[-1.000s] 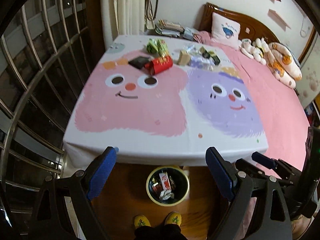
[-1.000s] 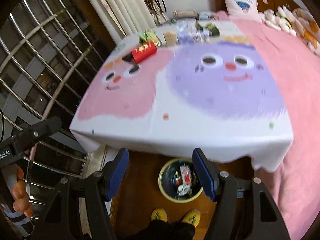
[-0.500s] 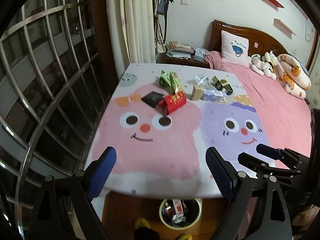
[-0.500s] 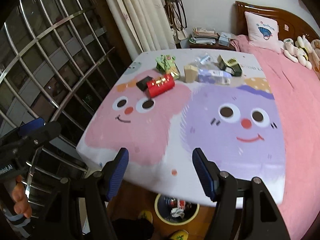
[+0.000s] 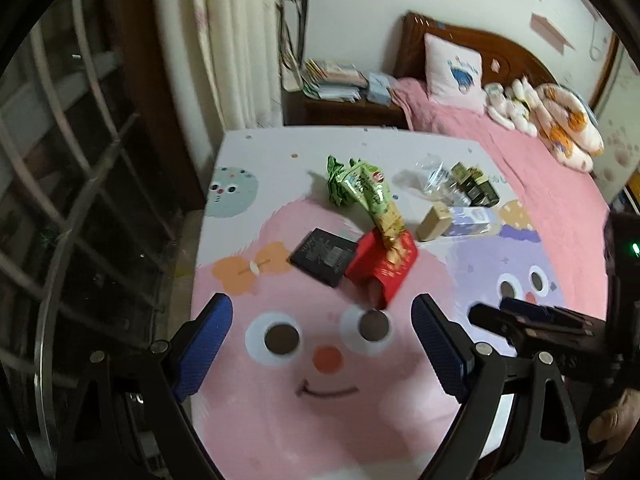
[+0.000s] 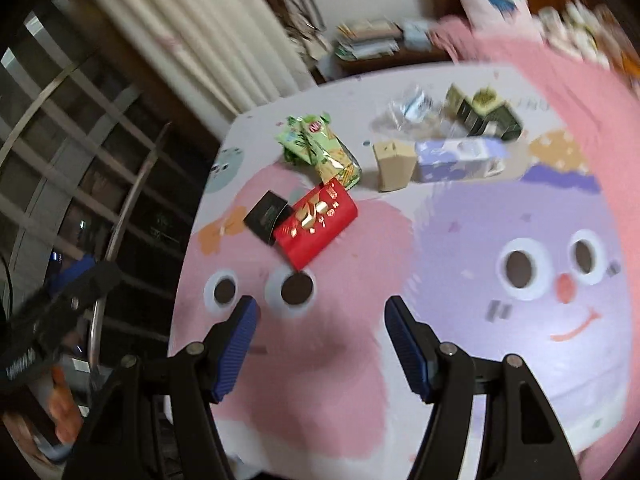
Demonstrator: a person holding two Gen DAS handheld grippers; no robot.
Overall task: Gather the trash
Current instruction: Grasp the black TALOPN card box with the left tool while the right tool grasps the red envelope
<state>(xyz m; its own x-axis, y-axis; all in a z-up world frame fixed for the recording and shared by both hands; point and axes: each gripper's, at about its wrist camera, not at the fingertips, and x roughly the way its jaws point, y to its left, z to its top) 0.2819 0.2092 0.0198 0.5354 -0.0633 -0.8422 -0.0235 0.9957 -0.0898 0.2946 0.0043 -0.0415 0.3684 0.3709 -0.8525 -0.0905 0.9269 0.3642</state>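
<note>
- Left gripper: jaws released wide, nothing btwn them; blue ribbed pads on black angular arms, hanging over the cloth, above the pink face's eyes.
- Right gripper: jaws also released, empty; same blue ridged pads, over the pink face, near its right-hand eye in the right view.
- Cloth: smooth, flat, printed w/ two fuzzy-edged cartoon faces, pink & purple, on white.
- Trash sits in a loose cluster at the far half of the cloth, well apart from both grippers.
- Red box: glossy cardboard, gold print, lying flat, open end toward the camera in the left view; it's the nearest piece.
- Black card: flat, matte, rectangular, touching the red box's left side.
- Green wrapper: crinkly shiny foil, crumpled, long end resting on the red box.
- Tan box: small plain cardboard block, just beside a pale lilac carton lying on its side.
- Clear plastic: scrunched see-through film, behind the tan box.
- Dark boxes: small, dark green w/ pale tops, bunched at the far right of the cluster; right view blurred, print unreadable.
- Bed: soft pink cover right of the cloth; square white pillow against a carved wood headboard.
- Pleated cream curtain at left-back, curved metal bars beside it.
</note>
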